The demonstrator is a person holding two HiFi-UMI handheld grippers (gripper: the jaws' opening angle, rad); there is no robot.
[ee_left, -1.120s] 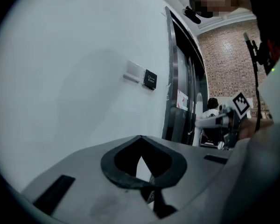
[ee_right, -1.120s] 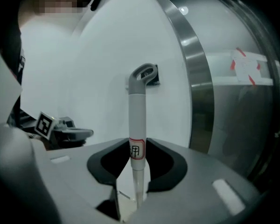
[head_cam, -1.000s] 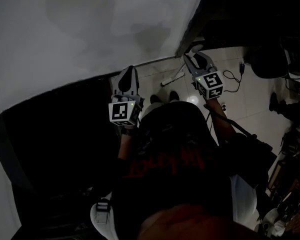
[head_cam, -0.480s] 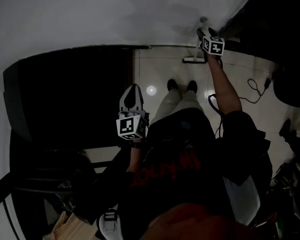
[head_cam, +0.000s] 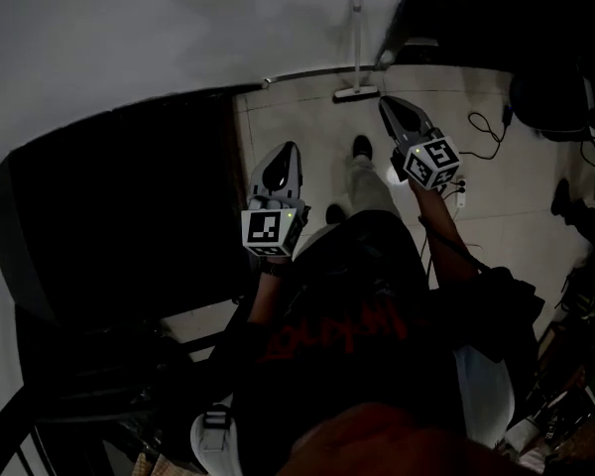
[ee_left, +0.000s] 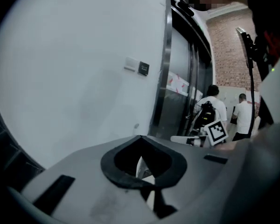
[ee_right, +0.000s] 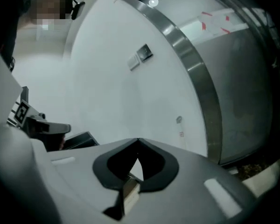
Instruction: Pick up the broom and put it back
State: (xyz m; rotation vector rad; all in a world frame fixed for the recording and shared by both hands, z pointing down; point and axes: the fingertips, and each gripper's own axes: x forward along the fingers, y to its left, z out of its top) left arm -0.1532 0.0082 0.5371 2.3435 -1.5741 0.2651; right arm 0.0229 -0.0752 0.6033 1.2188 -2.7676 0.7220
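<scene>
The broom [head_cam: 357, 48] stands upright against the white wall, its pale head [head_cam: 355, 95] on the tiled floor. My right gripper [head_cam: 387, 105] hangs just below and to the right of the broom head, apart from it, jaws shut with nothing between them. In the right gripper view its tips [ee_right: 137, 141] meet in front of the white wall. My left gripper [head_cam: 285, 152] is held lower and to the left, over the floor beside a dark block, also shut and empty; its tips [ee_left: 140, 138] touch.
A large dark block [head_cam: 119, 226] fills the left. The person's shoes [head_cam: 361, 147] stand on the tiles between the grippers. Cables [head_cam: 481, 137] lie on the floor at right. A steel-framed door [ee_left: 165, 73] adjoins the wall, with people in white shirts [ee_left: 245, 115] seen in it.
Half a second ago the right gripper was stretched out to the wall at the broom; now it has drawn back toward the body, leaving the broom leaning there. The left gripper shifted slightly.
</scene>
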